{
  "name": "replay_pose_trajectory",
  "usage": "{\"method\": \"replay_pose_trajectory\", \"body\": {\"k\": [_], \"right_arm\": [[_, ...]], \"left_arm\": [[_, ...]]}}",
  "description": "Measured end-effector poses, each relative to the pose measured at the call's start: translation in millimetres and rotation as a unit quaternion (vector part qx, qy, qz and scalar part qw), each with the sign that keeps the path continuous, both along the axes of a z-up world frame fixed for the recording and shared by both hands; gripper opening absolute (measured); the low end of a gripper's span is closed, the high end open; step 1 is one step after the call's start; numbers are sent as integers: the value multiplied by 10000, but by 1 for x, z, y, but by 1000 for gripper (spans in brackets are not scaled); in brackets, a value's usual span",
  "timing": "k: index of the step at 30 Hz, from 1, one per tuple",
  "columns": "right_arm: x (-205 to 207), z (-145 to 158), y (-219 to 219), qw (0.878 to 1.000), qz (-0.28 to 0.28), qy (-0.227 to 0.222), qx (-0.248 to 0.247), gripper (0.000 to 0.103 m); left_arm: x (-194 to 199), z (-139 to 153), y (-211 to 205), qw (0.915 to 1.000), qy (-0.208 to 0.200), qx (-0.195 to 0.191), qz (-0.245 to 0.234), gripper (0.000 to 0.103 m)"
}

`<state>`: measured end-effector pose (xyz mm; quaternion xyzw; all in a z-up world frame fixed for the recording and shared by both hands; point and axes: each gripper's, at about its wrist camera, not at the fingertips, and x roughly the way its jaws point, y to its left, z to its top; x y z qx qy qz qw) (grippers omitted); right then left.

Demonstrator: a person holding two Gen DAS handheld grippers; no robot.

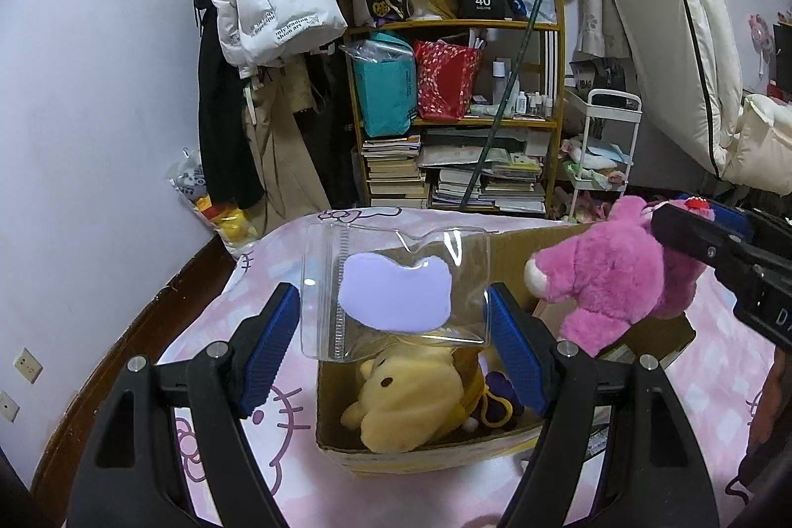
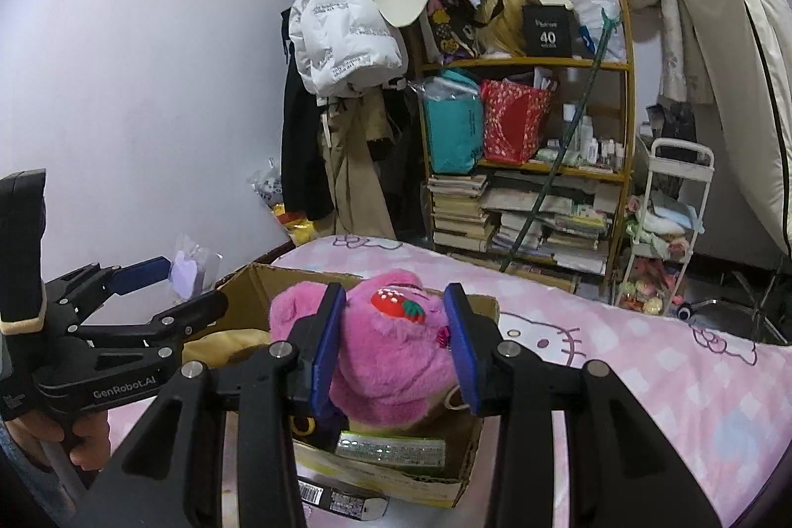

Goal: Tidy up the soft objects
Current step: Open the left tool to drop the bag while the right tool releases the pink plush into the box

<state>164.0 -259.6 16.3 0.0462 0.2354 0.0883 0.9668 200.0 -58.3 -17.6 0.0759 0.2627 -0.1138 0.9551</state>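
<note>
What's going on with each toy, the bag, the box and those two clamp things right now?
Left gripper: shut on the clear zip bag.
Clear zip bag: held above the box, purple pad inside.
Right gripper: shut on the pink plush bear.
Pink plush bear: held over the box.
Yellow plush bear: lying in the box.
Cardboard box: open.

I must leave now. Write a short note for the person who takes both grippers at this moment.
Left gripper: shut on the clear pouch with a lilac pad, held above the cardboard box.
Right gripper: shut on the pink plush bear, over the same box.
Done: the yellow plush already lies in the box on the pink bed sheet.
Left: probably lower and release both items into the box.
</note>
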Motion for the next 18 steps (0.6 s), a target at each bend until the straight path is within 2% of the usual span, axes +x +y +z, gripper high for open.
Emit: {"method": "replay_pose_trajectory", "body": {"k": [8, 10, 12, 18], "right_arm": [[2, -8, 4, 9999, 38, 154, -43, 43], [3, -8, 4, 9998, 41, 172, -42, 43], [5, -10, 4, 9998, 38, 206, -49, 44], [8, -17, 3, 9995, 69, 305, -33, 44]], "left_arm": [[-1, -1, -4, 9998, 93, 161, -115, 76], [0, 0, -4, 9998, 87, 157, -106, 78], [-1, 0, -4, 9998, 72, 152, -88, 86], [-2, -3, -1, 9997, 107, 239, 32, 88]]}}
